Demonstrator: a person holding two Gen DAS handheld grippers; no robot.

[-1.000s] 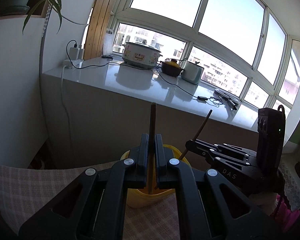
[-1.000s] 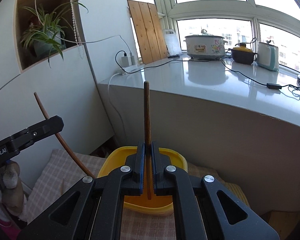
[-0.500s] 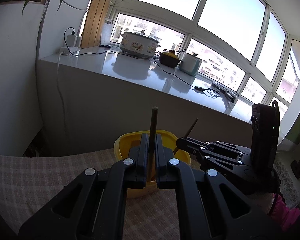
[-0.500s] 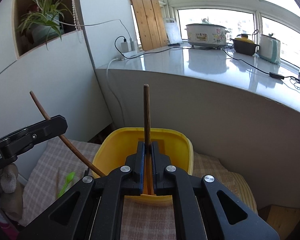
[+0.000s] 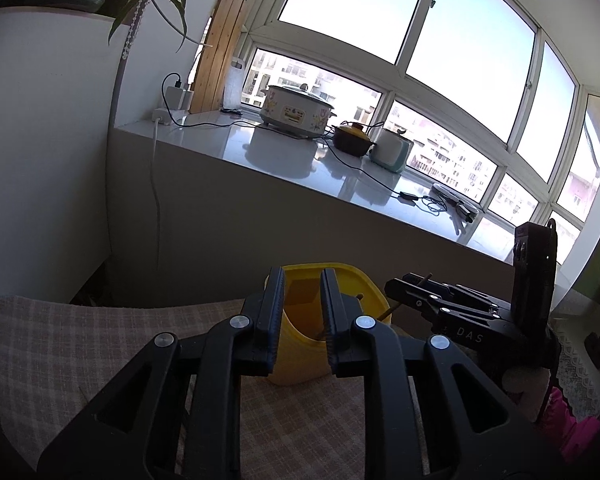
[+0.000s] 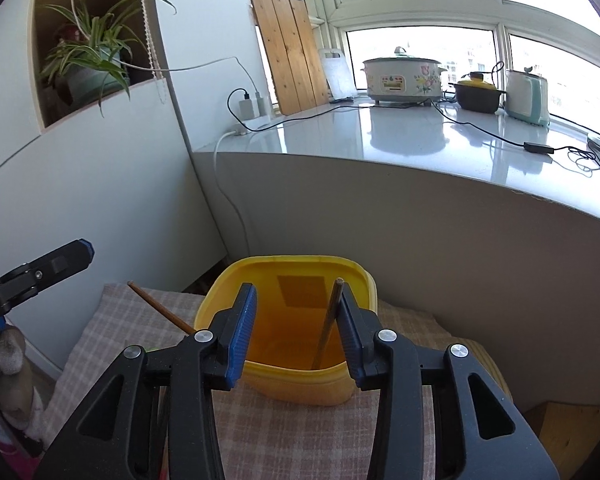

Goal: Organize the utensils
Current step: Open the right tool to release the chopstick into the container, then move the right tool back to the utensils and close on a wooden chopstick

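A table with a checked cloth [image 6: 308, 436] is sitting under a big white window ledge [image 6: 440, 148]. On the cloth a yellow tub [image 6: 300, 388] is standing up straight. It is made of plastic, with round corners and an open top, and it is glowing orange inside where the sun is shining through.

The right gripper [image 6: 296, 328] is hanging just over the near rim of the tub. Its jaws are opening, and the blue pads are not pressing on anything. A thin brown chopstick [image 6: 329, 322] is standing inside the tub, leaning close by the right pad. Its top end is poking up near the rim.

The left gripper [image 5: 300, 320] is hanging near the tub too, and its jaws are opening with nothing between them.

Another brown chopstick [image 6: 160, 308] is lying slanted beside the tub on the left. Its low end is hiding behind the tub wall, so it is hard to tell where it is resting.
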